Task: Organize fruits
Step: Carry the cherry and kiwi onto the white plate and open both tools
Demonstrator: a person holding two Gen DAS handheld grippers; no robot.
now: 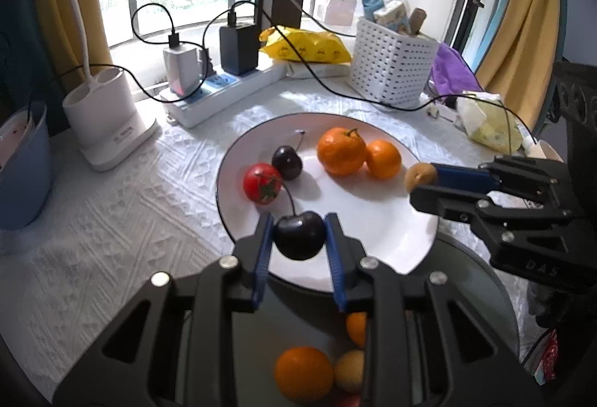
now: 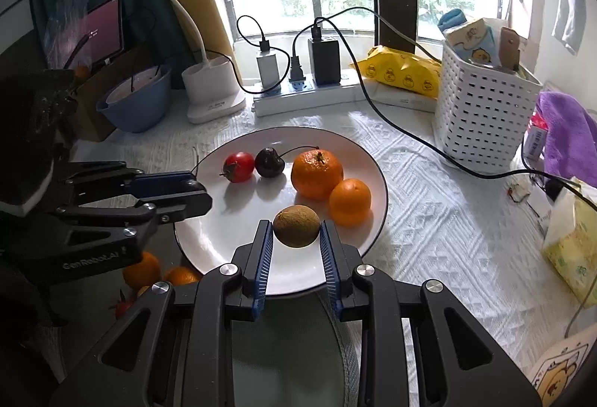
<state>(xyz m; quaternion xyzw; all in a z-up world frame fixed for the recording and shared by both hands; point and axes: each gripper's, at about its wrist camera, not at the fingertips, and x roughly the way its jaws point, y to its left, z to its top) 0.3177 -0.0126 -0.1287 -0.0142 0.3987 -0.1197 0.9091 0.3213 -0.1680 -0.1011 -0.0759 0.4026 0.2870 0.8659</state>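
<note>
My left gripper (image 1: 299,235) is shut on a dark cherry (image 1: 299,239), held over the near edge of the white plate (image 1: 373,231). On that plate lie a red tomato (image 1: 262,182), a second dark cherry (image 1: 286,162), a large orange (image 1: 341,150) and a smaller orange (image 1: 383,159). My right gripper (image 2: 296,229) is shut on a brown round fruit (image 2: 297,225), above the plate's (image 2: 231,228) front part. The right view shows the left gripper (image 2: 201,196) entering from the left. Several oranges (image 1: 303,372) lie in a dark dish (image 1: 477,299) below the left gripper.
A white perforated basket (image 1: 391,65) stands at the back right, a power strip (image 1: 224,91) with chargers and trailing cables at the back. A white lamp base (image 1: 104,116) and blue bowl (image 1: 22,168) sit left. A purple cloth (image 2: 567,131) and tissue pack (image 2: 571,250) lie right.
</note>
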